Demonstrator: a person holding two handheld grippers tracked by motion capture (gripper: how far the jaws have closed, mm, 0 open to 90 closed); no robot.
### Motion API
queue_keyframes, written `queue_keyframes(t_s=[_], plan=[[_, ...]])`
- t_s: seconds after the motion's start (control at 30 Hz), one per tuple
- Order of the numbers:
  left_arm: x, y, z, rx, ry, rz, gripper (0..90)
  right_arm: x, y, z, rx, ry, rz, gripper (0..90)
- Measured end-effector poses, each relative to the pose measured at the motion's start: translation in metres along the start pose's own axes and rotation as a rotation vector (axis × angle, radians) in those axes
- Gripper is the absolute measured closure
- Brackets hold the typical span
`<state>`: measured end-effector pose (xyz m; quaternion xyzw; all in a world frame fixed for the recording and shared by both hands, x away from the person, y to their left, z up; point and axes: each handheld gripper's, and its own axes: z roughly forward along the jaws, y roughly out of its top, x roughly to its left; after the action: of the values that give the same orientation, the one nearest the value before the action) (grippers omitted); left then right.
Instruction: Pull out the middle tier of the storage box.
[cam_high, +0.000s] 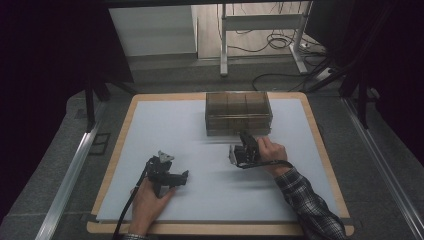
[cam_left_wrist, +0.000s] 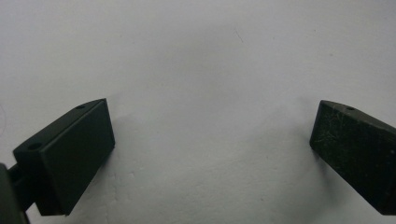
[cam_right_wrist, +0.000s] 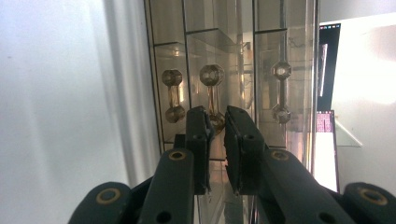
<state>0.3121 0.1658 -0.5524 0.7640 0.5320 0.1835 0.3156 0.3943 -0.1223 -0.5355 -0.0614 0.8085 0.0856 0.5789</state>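
Grey carpeted floor (cam_high: 45, 170), white desk frame (cam_high: 260, 22) beyond, tangled cables (cam_high: 280, 42), dark surroundings.

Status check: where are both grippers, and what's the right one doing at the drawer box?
Left gripper open, low over bare white mat. Right gripper nearly shut around middle drawer handle of clear drawer box; contact unclear. Nothing blocking.

the right gripper (cam_right_wrist: 217, 123) covers part of a handle (cam_right_wrist: 212, 93) on the clear drawer box (cam_high: 238, 113). the person's sleeve (cam_high: 310, 207) is cut off at the bottom edge.
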Motion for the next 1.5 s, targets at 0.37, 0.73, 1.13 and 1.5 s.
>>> queue_keyframes(t_s=[0.37, 0.73, 1.13, 1.5], plan=[[0.0, 0.0, 0.0, -0.005, 0.0, -0.006, 0.0, 0.003, -0.001, -0.006, 0.008, -0.01, -0.011, 74.5], [0.0, 0.0, 0.0, 0.0, 0.0, 0.0, 0.0, -0.006, -0.003, -0.011, -0.021, 0.064, 0.039, 70.7], [0.0, 0.0, 0.0, 0.0, 0.0, 0.0, 0.0, -0.017, -0.008, -0.017, -0.045, 0.145, 0.081, 70.6], [0.0, 0.0, 0.0, 0.0, 0.0, 0.001, 0.0, -0.03, -0.014, -0.02, -0.076, 0.236, 0.16, 69.3]])
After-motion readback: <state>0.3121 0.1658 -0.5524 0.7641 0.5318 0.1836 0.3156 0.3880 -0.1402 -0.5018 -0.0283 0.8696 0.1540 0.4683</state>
